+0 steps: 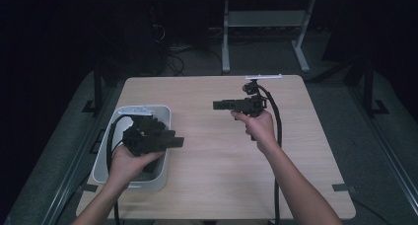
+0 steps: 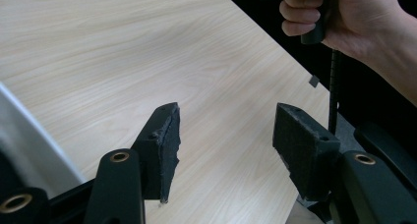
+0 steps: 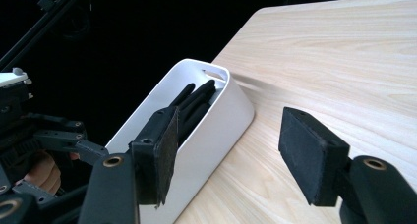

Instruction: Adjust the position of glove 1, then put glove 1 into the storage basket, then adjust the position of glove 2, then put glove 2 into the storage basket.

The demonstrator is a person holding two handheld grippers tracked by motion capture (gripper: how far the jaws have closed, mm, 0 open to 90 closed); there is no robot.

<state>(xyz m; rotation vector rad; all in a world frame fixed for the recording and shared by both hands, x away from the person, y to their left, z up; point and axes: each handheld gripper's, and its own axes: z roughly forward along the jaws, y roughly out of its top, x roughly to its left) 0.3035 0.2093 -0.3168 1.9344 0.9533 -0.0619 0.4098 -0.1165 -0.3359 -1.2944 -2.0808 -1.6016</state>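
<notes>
Bin point(image 1: 158, 175), white with dark pieces inside, is sitting at the bench point(image 1: 217, 185) left edge while I'm holding the left claw point(image 1: 175, 142) over it and the right claw point(image 1: 219, 105) mid-bench, both gaping with nothing between them.

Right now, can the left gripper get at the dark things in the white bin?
Probably yes: the left gripper hovers open over the bin, whose top is open, and nothing covers the dark things.
</notes>
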